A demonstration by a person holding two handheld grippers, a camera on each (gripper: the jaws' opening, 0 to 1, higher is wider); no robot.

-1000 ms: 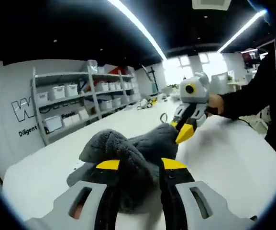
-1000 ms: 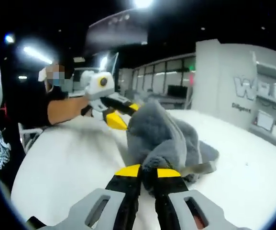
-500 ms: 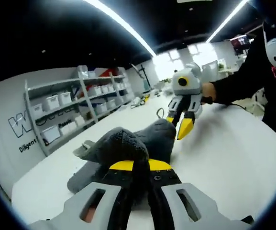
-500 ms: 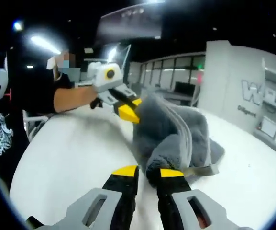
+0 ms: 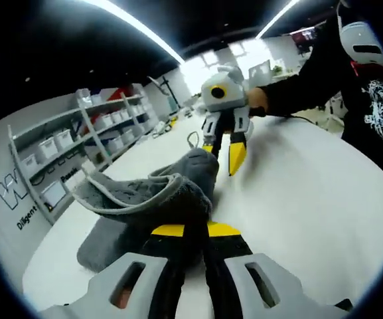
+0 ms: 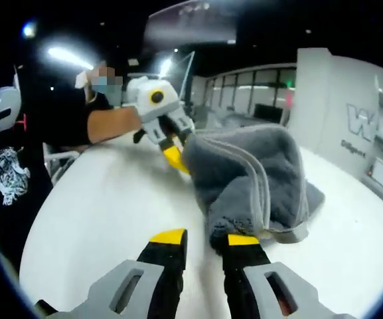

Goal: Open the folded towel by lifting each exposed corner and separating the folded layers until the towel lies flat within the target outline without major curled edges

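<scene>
The grey towel [image 5: 158, 199] lies bunched on the white table [image 5: 297, 212], with one fold raised. My left gripper [image 5: 196, 230] is shut on its near part, the cloth pinched between the yellow tips. In the right gripper view the same gripper [image 6: 176, 156] holds the towel [image 6: 251, 179] up at its far corner, so the cloth hangs in folded layers. My right gripper [image 6: 204, 238] is open, and the towel's fuzzy lower edge rests by its right fingertip [image 6: 243, 240]. From the left gripper view, the right gripper [image 5: 223, 154] hovers at the towel's far end, jaws apart.
The person in a black printed shirt [image 5: 377, 113] stands along one side of the table [image 6: 105, 212]. Grey shelves with white bins [image 5: 58, 143] line the wall beyond the other side. A white wall with lettering [image 6: 370, 133] stands behind.
My left gripper closed on the towel and lifted its fold. My right gripper, shut on the towel a second ago, opened and let the cloth go.
</scene>
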